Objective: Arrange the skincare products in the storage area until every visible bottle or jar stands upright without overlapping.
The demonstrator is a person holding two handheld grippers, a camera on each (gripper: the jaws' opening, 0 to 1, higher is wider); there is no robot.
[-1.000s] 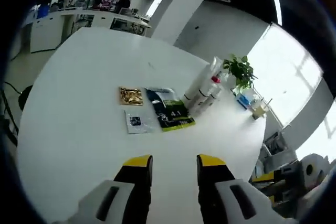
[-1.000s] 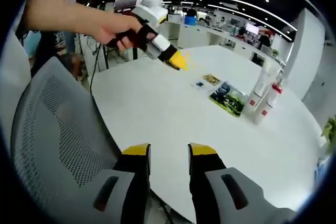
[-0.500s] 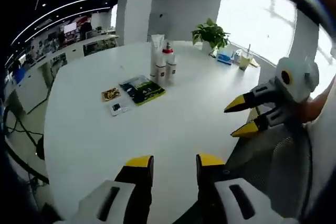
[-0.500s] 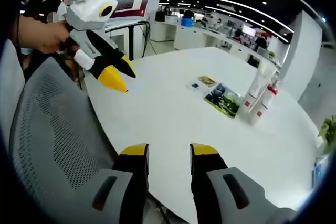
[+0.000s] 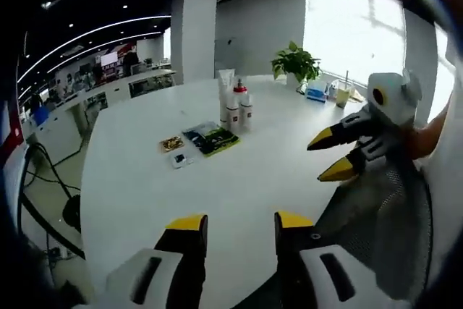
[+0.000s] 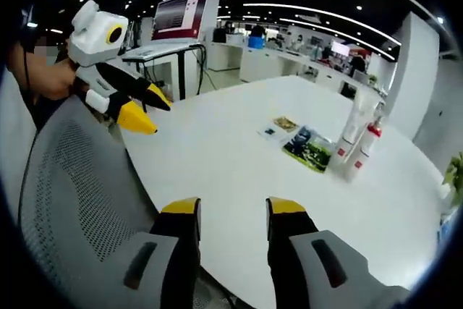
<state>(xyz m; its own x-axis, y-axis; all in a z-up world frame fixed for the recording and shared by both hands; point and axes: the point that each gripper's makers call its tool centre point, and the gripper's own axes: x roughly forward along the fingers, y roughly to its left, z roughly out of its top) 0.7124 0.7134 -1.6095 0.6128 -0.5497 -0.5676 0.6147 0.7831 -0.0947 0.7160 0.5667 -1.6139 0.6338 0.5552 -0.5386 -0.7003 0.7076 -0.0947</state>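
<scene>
Three skincare containers stand upright in a tight cluster on the round white table (image 5: 145, 179): a tall white tube (image 5: 226, 95), a red-capped bottle (image 5: 235, 110) and a white bottle (image 5: 247, 110). The right gripper view has the tube (image 6: 354, 124) and red-capped bottle (image 6: 370, 140) at the far right. Beside them lie a dark green packet (image 5: 212, 140), a gold sachet (image 5: 172, 144) and a small white sachet (image 5: 179, 158). My left gripper (image 5: 241, 223) is open and holds nothing, well short of them. My right gripper (image 6: 233, 209) is open too, over the table's near edge.
A grey mesh chair (image 6: 65, 200) sits at the table's near edge under both grippers. A potted plant (image 5: 296, 63) and a drink cup (image 5: 340, 93) stand at the far rim. A desk with a monitor (image 6: 177, 16) is behind the left gripper (image 6: 148, 111).
My left gripper has pulled back from above the table to its near edge beside the chair. The right gripper has barely moved. The bottles and packets lie as before.
</scene>
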